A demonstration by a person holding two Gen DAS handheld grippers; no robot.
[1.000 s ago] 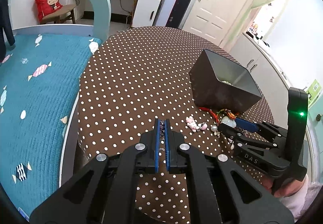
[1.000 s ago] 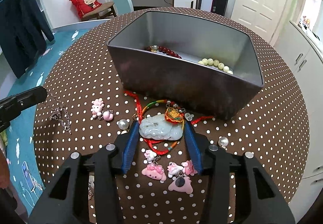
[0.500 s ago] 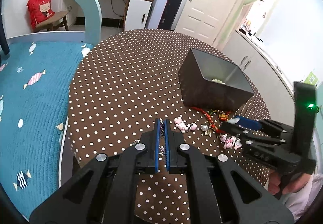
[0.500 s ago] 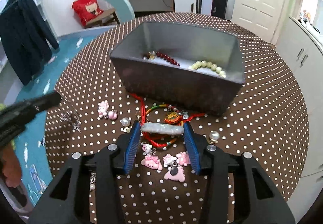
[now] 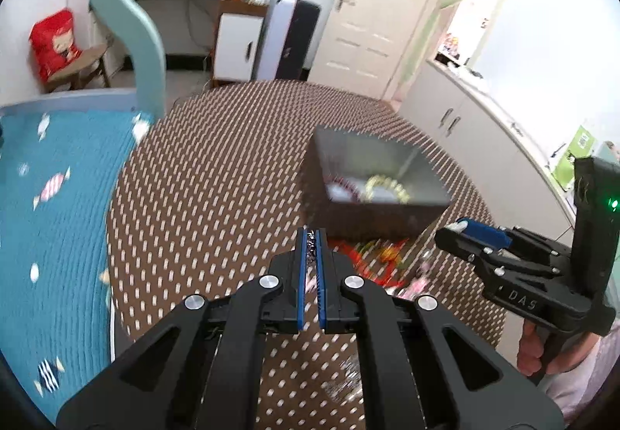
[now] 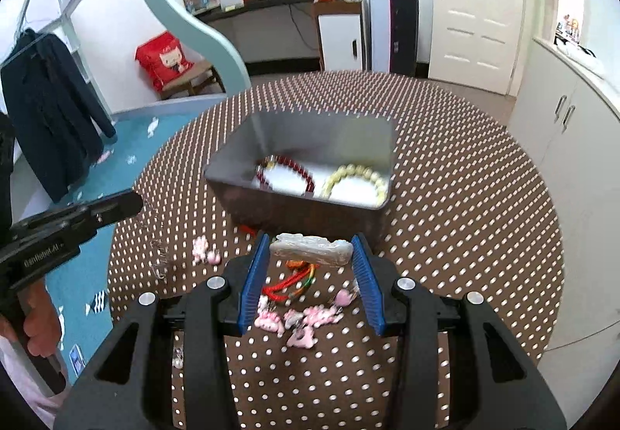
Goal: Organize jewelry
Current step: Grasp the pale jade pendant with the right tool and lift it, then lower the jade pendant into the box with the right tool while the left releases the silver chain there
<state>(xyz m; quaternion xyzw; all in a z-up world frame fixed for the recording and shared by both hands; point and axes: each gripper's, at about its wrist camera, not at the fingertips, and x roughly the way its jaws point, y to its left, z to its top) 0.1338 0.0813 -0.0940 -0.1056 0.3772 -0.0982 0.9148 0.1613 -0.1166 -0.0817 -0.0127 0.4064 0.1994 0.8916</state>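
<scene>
My right gripper is shut on a pale jade pendant and holds it above the table, its red cord hanging below. My left gripper is shut on a thin silver chain; the chain dangles from its tip in the right wrist view. A grey metal box stands just beyond, holding a dark red bead bracelet and a pale yellow bead bracelet. Pink charms lie on the table under my right gripper.
The round table has a brown polka-dot cloth. A pink charm pair lies left of the box. A teal bed borders the table's left side. White cabinets stand to the right.
Both grippers have risen from the table. The right one closed on the jade pendant and lifted it with its cord. The left one lifted the silver chain toward the box.
</scene>
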